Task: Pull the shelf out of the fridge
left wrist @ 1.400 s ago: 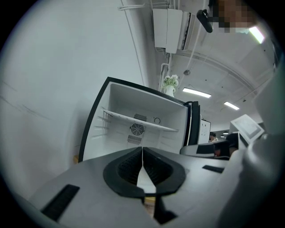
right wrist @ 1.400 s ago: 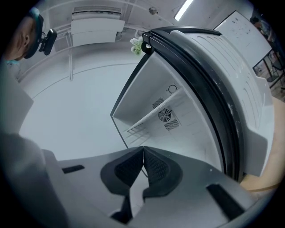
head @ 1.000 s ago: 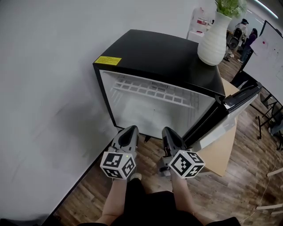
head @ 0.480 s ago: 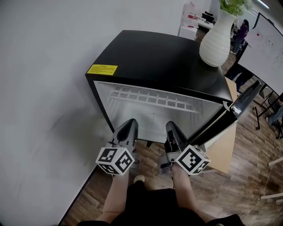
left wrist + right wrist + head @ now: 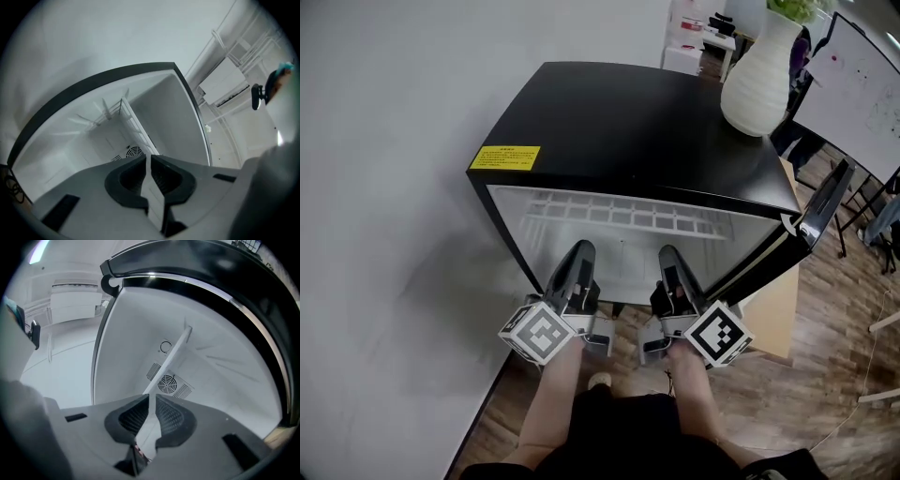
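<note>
With my left gripper (image 5: pixel 578 251) and right gripper (image 5: pixel 668 255) both closed on nothing just outside the open black mini fridge (image 5: pixel 628 122), whose white wire shelf (image 5: pixel 619 217) sits high inside, I risk ramming rather than gripping it unless the jaws part first.

White wire shelf (image 5: pixel 619 217) sits level, high inside the open black fridge (image 5: pixel 647 122).

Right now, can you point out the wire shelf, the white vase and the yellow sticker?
wire shelf (image 5: pixel 619 217): head view, middle of its wire grid.
white vase (image 5: pixel 757 89): head view, on its ribbed body.
yellow sticker (image 5: pixel 504 157): head view, on its middle.
</note>
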